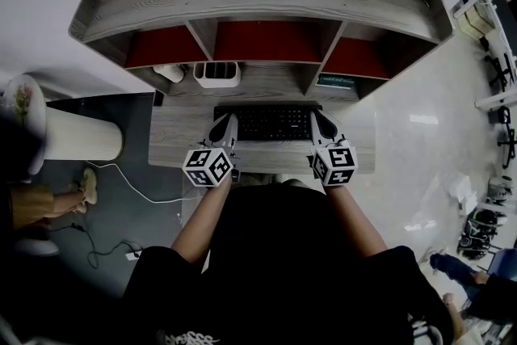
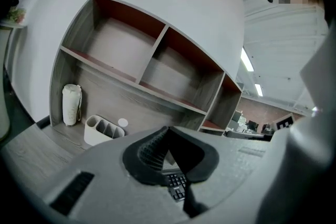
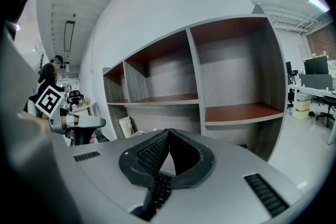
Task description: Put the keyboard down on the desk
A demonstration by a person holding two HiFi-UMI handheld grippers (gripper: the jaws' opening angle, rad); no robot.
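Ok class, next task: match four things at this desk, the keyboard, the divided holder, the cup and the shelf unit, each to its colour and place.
Things:
1. keyboard
2. divided holder
3. cup
4. shelf unit

Descriptions:
A. white, upright, far left under the shelf unit
B. grey wood with red floors, at the back
C. black, at the front of the desk
D. white, with slots, just right of the cup

Pairs: 1-C, 2-D, 3-A, 4-B
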